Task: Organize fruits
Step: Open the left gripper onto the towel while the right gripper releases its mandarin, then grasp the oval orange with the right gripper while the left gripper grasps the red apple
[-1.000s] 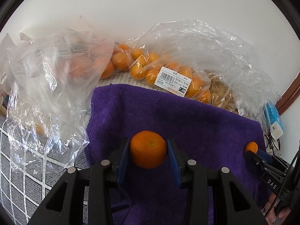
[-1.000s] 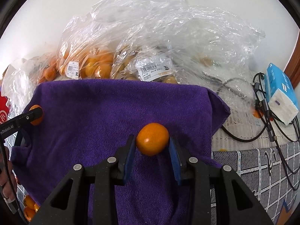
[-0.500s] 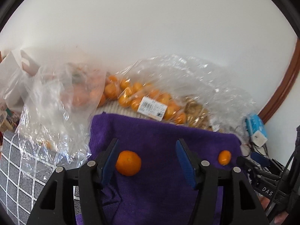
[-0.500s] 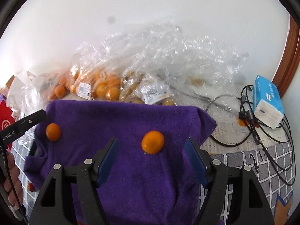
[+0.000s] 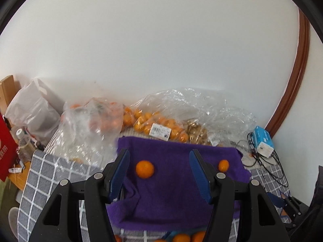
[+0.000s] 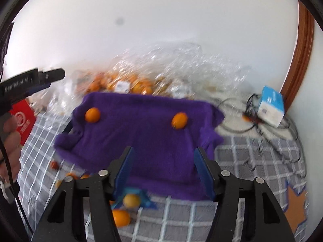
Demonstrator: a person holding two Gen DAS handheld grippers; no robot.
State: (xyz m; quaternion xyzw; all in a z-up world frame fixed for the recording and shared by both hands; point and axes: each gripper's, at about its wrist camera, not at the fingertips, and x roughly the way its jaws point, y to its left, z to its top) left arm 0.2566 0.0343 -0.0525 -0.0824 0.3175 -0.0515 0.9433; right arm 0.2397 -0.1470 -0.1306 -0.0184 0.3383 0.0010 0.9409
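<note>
A purple towel (image 5: 171, 197) lies on the checked bed cover and also shows in the right wrist view (image 6: 145, 133). A round mandarin (image 5: 144, 169) sits on its left part, also in the right wrist view (image 6: 92, 115). A smaller oval orange fruit (image 5: 223, 165) sits on its right part, also in the right wrist view (image 6: 179, 120). My left gripper (image 5: 159, 173) is open and empty, raised above the towel. My right gripper (image 6: 163, 171) is open and empty, back from the towel's near edge. The left gripper's tip (image 6: 50, 74) shows at the left of the right wrist view.
Clear plastic bags of oranges (image 5: 159, 123) and other produce (image 5: 90, 125) line the wall. Loose small fruits (image 6: 121, 217) lie on the cover near the towel's front edge. A blue box with cables (image 5: 262, 141) lies at the right. A red packet (image 5: 6, 153) is at the left.
Both grippers opened and let go of their fruits on the towel, then pulled back and up. The fruits now lie farther away on the towel.
</note>
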